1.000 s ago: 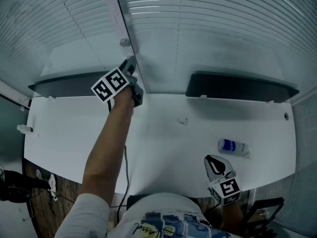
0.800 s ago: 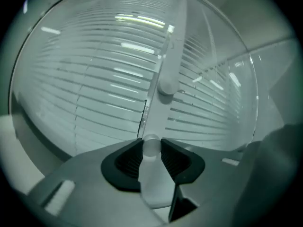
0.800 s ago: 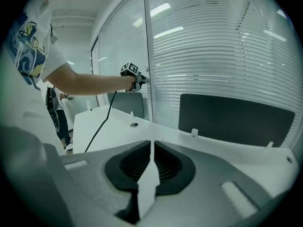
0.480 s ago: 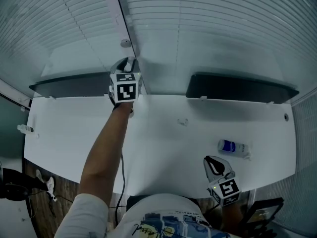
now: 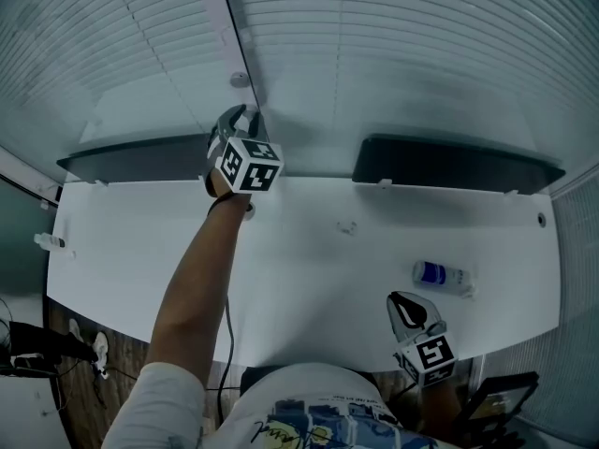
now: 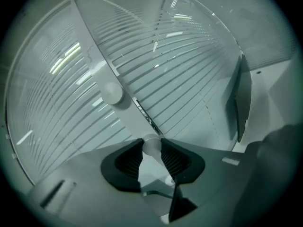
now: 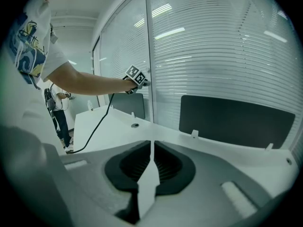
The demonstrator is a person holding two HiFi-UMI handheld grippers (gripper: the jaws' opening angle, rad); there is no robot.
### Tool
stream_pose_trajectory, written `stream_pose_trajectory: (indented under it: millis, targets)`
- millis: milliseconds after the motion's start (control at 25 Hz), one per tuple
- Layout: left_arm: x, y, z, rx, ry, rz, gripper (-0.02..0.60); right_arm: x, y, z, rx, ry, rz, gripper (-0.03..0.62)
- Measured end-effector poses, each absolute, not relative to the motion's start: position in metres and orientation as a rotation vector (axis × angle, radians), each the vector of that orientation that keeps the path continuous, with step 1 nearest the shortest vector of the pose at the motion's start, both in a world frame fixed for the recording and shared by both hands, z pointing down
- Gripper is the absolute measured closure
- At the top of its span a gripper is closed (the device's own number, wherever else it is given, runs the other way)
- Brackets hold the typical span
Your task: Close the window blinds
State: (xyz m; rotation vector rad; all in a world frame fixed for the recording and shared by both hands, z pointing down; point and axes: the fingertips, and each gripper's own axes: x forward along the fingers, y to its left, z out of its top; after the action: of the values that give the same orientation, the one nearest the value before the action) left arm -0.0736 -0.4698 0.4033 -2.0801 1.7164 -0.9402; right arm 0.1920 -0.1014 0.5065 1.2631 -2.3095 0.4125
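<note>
**Head view:** Two window blinds (image 5: 402, 36) hang behind the white table (image 5: 309, 269), one on each side of a white mullion (image 5: 220, 26). Their slats are white with thin dark lines between them, and their long axis runs side to side across the glass. Two dark panels stand along the table's far edge, and one bottle (image 5: 440, 275) lies on its side near the right claw (image 5: 404, 304). The left claw (image 5: 240, 120) is raised to the mullion, just below one round upper knob (image 5: 240, 79).

**Left gripper view:** Two knobs sit on the mullion. The upper knob (image 6: 112, 92) is free. The lower knob (image 6: 152, 144) is pinched between the left claw's (image 6: 152, 151) pads, which touch it on both sides. The slats fan out on either side of the mullion.

**Right gripper view:** The right claw (image 7: 151, 148) has its pads pressed together and holds nothing. It hangs over the near part of the table. Beyond it, the slats of the blinds run level across the window.
</note>
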Motion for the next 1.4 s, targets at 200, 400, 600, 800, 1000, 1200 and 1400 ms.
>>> stream_pose_trajectory:
  millis: [200, 400, 600, 800, 1000, 1200, 1400]
  targets:
    - [-0.072, -0.471, 0.404, -2.002, 1.660, -1.001, 0.454, 0.194, -0.104, 0.503, 1.267, -2.308, 0.404, 0.582]
    - [-0.074, -0.471, 0.402, -2.103, 1.696, -0.952, 0.445, 0.191, -0.106, 0.502, 1.269, -2.318, 0.402, 0.582]
    - [-0.075, -0.466, 0.402, -2.184, 1.688, -0.919, 0.423, 0.188, -0.105, 0.501, 1.250, -2.311, 0.400, 0.582]
    - [-0.077, -0.452, 0.399, -2.235, 1.679, -0.857, 0.423, 0.183, -0.103, 0.500, 1.235, -2.319, 0.385, 0.582]
    - [-0.080, -0.431, 0.387, -2.400, 1.712, -0.696, 0.468, 0.175, -0.100, 0.497, 1.219, -2.336, 0.373, 0.582]
    - [-0.087, -0.407, 0.376, -2.409, 1.702, -0.640, 0.511, 0.165, -0.094, 0.494, 1.210, -2.336, 0.362, 0.582]
    - [-0.097, -0.372, 0.376, -2.457, 1.687, -0.615, 0.554, 0.147, -0.085, 0.485, 1.203, -2.339, 0.329, 0.582]
